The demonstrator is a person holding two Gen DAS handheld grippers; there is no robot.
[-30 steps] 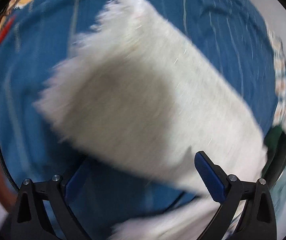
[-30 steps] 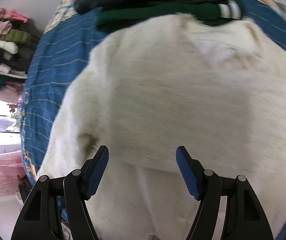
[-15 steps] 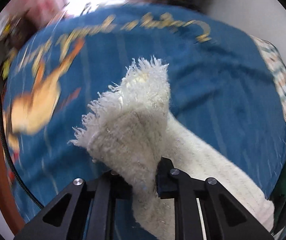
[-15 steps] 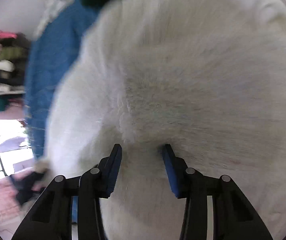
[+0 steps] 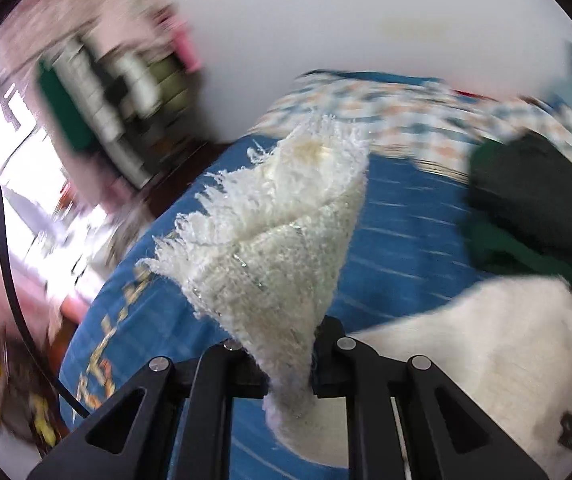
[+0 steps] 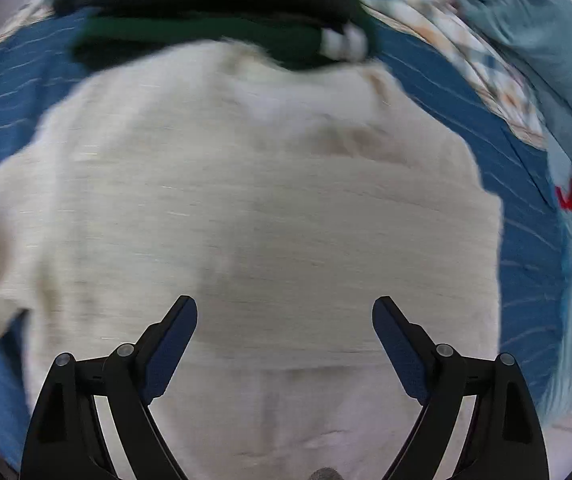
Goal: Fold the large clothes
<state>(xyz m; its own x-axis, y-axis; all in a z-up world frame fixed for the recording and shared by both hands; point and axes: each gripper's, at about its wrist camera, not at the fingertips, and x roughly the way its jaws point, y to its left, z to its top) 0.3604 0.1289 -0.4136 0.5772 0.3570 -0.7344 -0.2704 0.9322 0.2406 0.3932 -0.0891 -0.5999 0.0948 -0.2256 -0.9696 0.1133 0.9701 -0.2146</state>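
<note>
Left wrist view has our left claw (image 5: 290, 364) clamped on the sweater's fringed sleeve (image 5: 273, 232) above the bed (image 5: 398, 216), while our right claw (image 6: 284, 320), opening, hovers empty over the sweater (image 6: 245, 200); next, we judge, lay the sleeve across.

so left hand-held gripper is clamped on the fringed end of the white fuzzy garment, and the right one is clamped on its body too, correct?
Not quite. The left hand-held gripper is clamped on the fringed end of the white fuzzy garment, but the right hand-held gripper is not clamped: the right wrist view shows its jaws apart and opening, with nothing pinched between them, over the garment's body on the blue striped bedspread.
</note>
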